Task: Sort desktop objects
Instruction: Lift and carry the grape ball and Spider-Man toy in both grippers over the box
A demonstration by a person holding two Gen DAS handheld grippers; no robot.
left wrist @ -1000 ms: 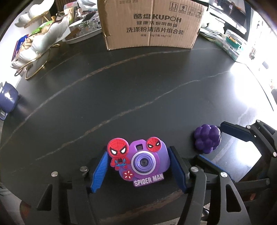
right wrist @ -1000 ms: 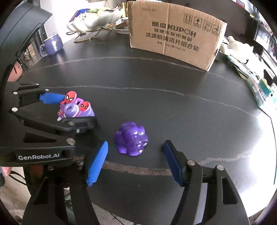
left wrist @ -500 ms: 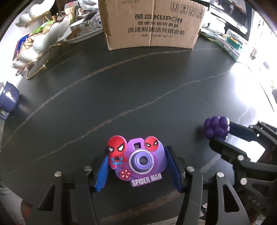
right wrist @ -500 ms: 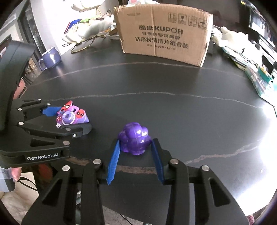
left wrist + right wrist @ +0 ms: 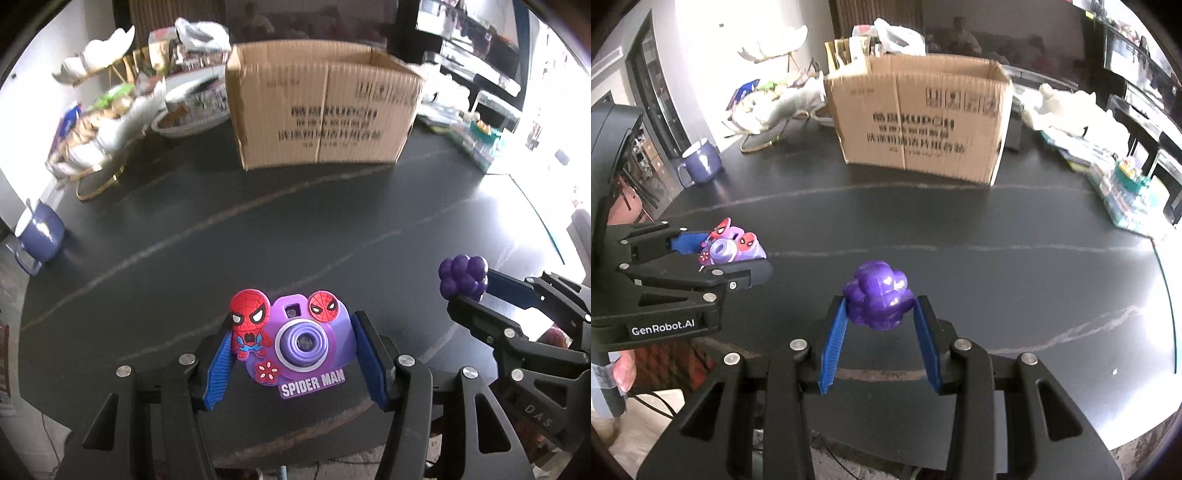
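A dark desk (image 5: 997, 229) carries an open cardboard box (image 5: 923, 125) near its far edge. Over the near edge, the left gripper (image 5: 291, 354) is clamped on a purple toy camera (image 5: 303, 343), and the right gripper (image 5: 879, 325) is clamped on purple toy grapes (image 5: 879, 299), both lifted clear of the desk.

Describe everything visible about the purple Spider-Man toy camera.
The toy camera is a small purple body of smooth, plastic or rubbery look, with a lighter ringed lens at its middle and a small square window above. A red full-figure Spider-Man stands at its left, a red mask badge at top right, a red flower badge below, and white "SPIDER MAN" lettering along the bottom. It faces the left wrist camera upright, clamped at both sides between the blue pads of the left hand-held gripper, above the dark table.
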